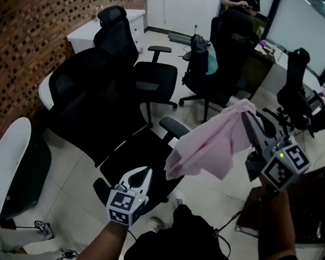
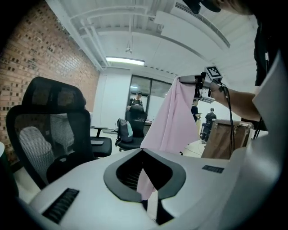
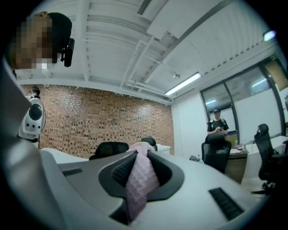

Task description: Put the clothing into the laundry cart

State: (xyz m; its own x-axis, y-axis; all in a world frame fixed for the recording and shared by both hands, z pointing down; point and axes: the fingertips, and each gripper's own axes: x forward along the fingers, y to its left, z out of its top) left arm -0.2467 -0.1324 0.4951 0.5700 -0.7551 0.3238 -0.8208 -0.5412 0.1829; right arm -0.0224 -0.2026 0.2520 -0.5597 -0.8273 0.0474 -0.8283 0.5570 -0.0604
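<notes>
A pale pink garment [image 1: 212,142] hangs in the air at the right of the head view, gathered at its top edge. My right gripper [image 1: 248,118] is shut on that top edge, and a fold of the pink fabric [image 3: 140,179] fills the gap between its jaws [image 3: 140,155]. My left gripper [image 1: 143,171] sits lower and to the left, above a black chair seat, apart from the garment. Its jaws look closed together with nothing in them [image 2: 143,152]. From there I see the garment [image 2: 173,121] dangling from the right gripper [image 2: 198,81] some way ahead.
Several black office chairs [image 1: 96,109] crowd the tiled floor along a brick wall [image 1: 41,25]; one carries a backpack [image 1: 202,51]. A white chair back [image 1: 7,164] stands at the left. A brown wooden box [image 1: 309,202] is at my right. A person [image 3: 217,126] stands far off.
</notes>
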